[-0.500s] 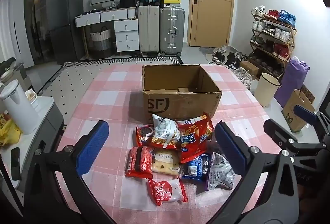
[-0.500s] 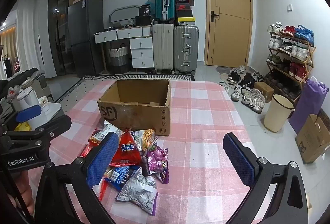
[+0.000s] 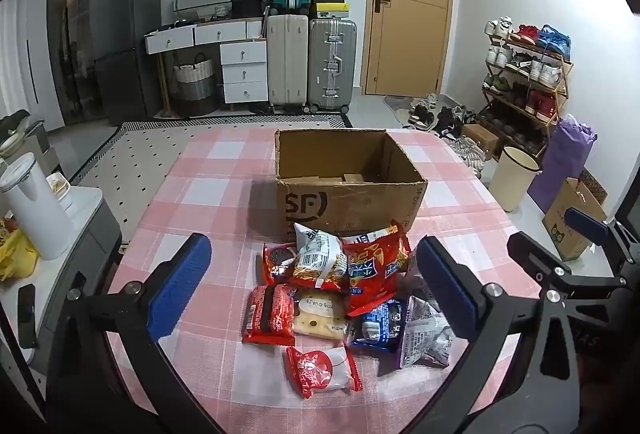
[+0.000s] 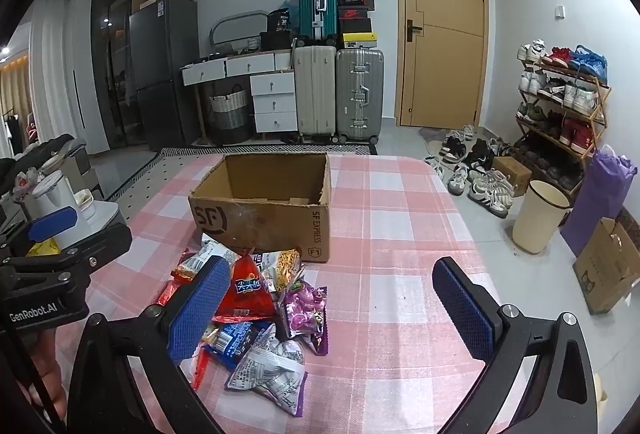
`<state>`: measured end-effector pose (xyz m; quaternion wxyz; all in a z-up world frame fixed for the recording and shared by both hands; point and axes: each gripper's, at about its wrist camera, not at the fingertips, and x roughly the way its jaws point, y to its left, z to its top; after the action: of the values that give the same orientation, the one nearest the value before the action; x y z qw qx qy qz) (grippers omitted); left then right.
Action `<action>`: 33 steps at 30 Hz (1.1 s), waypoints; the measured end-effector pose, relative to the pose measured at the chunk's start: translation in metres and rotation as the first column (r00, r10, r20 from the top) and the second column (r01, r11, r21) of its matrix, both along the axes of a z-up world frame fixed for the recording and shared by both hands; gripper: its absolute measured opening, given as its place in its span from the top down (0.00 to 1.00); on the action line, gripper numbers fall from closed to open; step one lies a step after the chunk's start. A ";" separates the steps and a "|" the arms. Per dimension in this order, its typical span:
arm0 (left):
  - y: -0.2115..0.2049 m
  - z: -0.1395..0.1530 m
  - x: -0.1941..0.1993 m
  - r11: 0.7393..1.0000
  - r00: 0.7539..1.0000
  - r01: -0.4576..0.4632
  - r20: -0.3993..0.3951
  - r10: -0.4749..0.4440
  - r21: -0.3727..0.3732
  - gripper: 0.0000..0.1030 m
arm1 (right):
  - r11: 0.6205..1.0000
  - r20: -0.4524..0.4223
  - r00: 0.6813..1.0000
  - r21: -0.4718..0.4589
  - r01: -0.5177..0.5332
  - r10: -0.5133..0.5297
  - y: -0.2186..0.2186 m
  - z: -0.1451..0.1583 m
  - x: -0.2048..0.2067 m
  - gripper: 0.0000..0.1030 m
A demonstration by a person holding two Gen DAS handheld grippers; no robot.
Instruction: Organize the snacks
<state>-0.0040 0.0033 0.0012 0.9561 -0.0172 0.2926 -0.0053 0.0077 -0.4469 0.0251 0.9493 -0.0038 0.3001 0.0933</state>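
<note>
An open cardboard box (image 3: 348, 182) marked SF stands on the pink checked tablecloth (image 3: 208, 190); it also shows in the right wrist view (image 4: 264, 206). A pile of snack packets (image 3: 336, 290) lies in front of it, among them a big red bag (image 3: 372, 266), a red-white packet (image 3: 320, 370) and a silver packet (image 3: 424, 330). My left gripper (image 3: 314, 288) is open, held above the pile. My right gripper (image 4: 332, 308) is open, held above the pile's right edge by a purple packet (image 4: 304, 306). Both are empty.
A side unit with a white kettle (image 3: 32, 206) stands left of the table. A cream bin (image 4: 540, 218), purple bag (image 4: 600, 194) and shoe rack (image 4: 560, 102) stand on the right. Suitcases (image 3: 312, 62) and a door (image 3: 408, 6) are behind.
</note>
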 end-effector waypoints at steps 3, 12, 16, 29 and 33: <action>0.000 0.002 -0.002 1.000 1.000 0.000 0.003 0.000 0.006 0.01 | 1.000 0.004 1.000 0.004 -0.007 0.007 -0.002 -0.008 -0.001 0.00; 0.000 0.002 -0.004 1.000 1.000 -0.010 0.007 0.010 0.012 0.01 | 1.000 0.002 1.000 0.005 -0.006 0.006 0.000 -0.011 -0.001 0.00; 0.000 0.002 -0.003 1.000 1.000 -0.008 0.005 0.008 0.014 0.00 | 1.000 0.002 1.000 0.005 -0.006 0.006 -0.001 -0.011 -0.001 0.00; -0.001 -0.004 -0.003 1.000 1.000 0.001 0.010 -0.001 0.005 0.01 | 1.000 -0.002 1.000 0.008 -0.001 0.001 -0.001 -0.016 -0.001 0.00; -0.001 -0.004 -0.004 1.000 1.000 0.003 0.009 -0.003 0.004 0.01 | 1.000 -0.002 1.000 0.009 -0.001 0.001 -0.001 -0.016 -0.001 0.00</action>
<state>-0.0079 0.0019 -0.0025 0.9574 -0.0147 0.2884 -0.0060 0.0067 -0.4480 0.0093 0.9490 0.0003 0.3005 0.0952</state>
